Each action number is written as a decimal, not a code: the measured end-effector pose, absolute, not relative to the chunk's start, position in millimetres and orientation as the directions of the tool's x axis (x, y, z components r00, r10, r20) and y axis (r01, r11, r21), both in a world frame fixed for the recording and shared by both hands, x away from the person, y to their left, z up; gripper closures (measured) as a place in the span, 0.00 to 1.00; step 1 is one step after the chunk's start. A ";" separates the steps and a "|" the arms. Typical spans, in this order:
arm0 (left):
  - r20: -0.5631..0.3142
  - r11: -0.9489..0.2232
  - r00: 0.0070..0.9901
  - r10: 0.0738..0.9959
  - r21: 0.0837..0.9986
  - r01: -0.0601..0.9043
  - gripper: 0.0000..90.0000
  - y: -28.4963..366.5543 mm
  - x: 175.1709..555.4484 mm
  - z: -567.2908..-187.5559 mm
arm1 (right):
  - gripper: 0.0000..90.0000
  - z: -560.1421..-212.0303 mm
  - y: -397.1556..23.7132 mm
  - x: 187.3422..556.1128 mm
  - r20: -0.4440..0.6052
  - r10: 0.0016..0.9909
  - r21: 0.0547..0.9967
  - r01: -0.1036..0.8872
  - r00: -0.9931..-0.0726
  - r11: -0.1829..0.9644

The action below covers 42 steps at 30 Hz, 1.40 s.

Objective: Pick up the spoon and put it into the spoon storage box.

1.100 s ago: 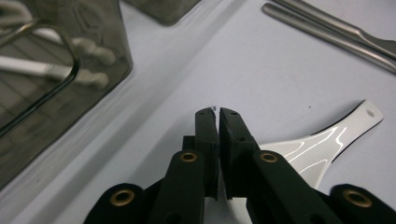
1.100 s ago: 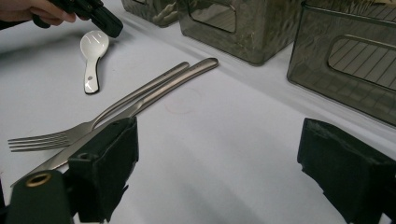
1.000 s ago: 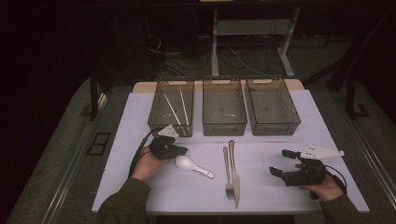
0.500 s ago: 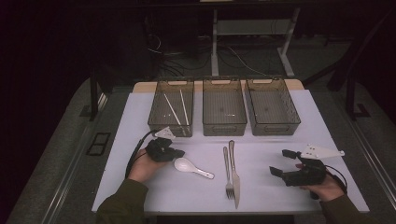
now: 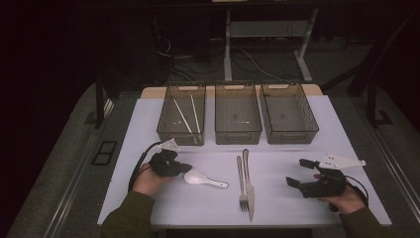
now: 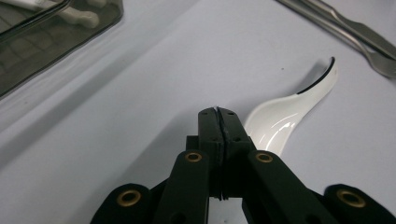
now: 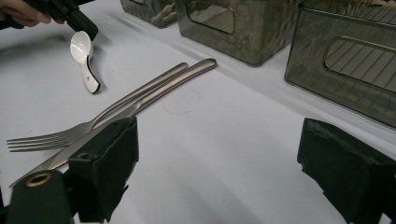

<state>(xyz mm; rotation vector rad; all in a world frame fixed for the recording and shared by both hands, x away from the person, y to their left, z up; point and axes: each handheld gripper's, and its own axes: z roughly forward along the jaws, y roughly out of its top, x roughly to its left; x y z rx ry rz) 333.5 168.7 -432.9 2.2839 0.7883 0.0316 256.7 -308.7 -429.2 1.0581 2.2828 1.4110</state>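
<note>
Spoon [image 6: 289, 114] bowl partly hidden behind closed left gripper [image 6: 218, 114] fingers; contact unclear.

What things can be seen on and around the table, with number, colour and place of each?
spoon: 1, white, on the sheet left of centre, bowl next to the left gripper's tips
fork: 1, silver, on the sheet at centre, beside the knife
knife: 1, silver, right of the fork, touching or almost touching it
bins: 3, smoky clear plastic, in a row at the far side of the sheet
chopsticks: 2, pale, inside the left bin
sheet: 1, white, covering the table
left gripper: 1, black, jaws shut, holding nothing, tips at the spoon's bowl
right gripper: 1, black, jaws open, empty, right of the knife
hands: 2, each holding one gripper, at the near edge
</note>
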 end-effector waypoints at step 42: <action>-0.143 -0.688 0.941 0.306 0.650 0.322 0.52 125.9 335.8 -437.0 | 0.14 -430.0 -306.7 256.8 0.147 0.688 0.850 0.447 -0.711 0.279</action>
